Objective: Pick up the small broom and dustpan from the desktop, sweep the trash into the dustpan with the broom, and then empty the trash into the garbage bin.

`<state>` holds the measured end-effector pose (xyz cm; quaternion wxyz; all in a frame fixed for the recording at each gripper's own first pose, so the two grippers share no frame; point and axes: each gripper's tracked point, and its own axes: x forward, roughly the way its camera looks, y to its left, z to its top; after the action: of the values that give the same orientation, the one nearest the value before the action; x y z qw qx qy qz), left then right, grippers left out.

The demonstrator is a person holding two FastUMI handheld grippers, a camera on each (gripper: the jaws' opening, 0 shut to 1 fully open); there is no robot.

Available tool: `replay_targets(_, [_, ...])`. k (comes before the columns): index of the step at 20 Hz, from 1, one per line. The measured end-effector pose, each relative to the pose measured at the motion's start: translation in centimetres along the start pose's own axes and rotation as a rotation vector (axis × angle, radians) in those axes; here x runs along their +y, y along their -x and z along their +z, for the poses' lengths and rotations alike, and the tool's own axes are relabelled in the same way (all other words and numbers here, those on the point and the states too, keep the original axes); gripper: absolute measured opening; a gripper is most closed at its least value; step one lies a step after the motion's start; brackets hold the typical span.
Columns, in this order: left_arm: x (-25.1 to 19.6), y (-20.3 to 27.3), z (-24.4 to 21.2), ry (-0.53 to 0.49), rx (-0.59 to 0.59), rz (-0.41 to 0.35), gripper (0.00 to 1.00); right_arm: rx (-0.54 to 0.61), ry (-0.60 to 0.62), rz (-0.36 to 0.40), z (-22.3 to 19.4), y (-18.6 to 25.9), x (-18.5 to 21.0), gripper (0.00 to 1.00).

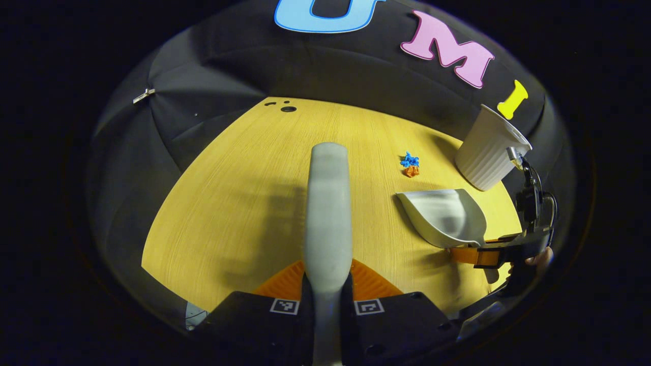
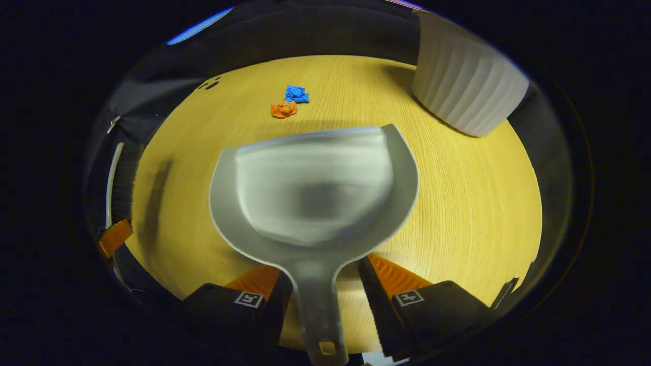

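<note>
In the left gripper view, the grey small broom (image 1: 328,203) rises from between my left gripper's (image 1: 328,272) orange fingers, which are shut on it above the wooden desktop (image 1: 229,203). In the right gripper view, the grey dustpan (image 2: 315,193) looks blurred. Its handle (image 2: 319,305) lies between the fingers of my right gripper (image 2: 320,269). The left finger is against the handle and a gap shows at the right finger. Blue trash (image 2: 296,94) and orange trash (image 2: 283,109) lie just beyond the pan's lip. The left gripper view has the dustpan (image 1: 442,216) to the right, with the right gripper (image 1: 485,254) at its handle.
A white ribbed garbage bin (image 2: 465,81) stands at the far right of the desktop, close behind the dustpan; it is the bin (image 1: 488,152) beside the trash (image 1: 410,165) in the left gripper view. Small dark holes (image 1: 288,108) mark the far edge. The broom's bristles (image 2: 122,188) show at the left.
</note>
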<state>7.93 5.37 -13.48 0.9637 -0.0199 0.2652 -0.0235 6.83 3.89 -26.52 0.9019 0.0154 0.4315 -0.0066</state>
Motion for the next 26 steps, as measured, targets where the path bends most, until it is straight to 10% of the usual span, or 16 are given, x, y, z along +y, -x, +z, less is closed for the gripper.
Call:
replay_targets(5, [-0.4,-0.6,0.2,0.010,0.007,0.010,0.25,-0.001,0.008,0.018,0.2,0.0,0.0,0.39])
replay_targets(11, [-1.0,-2.4,1.2,0.000,0.031,0.003,0.26,-0.006,0.031,0.157,-0.1,0.3,0.6,0.34])
replay_targets(26, [-7.1,-14.3,11.0,-0.380,0.112,-0.089,0.25,-0.030,0.051,0.117,1.7,3.3,-5.5,0.34])
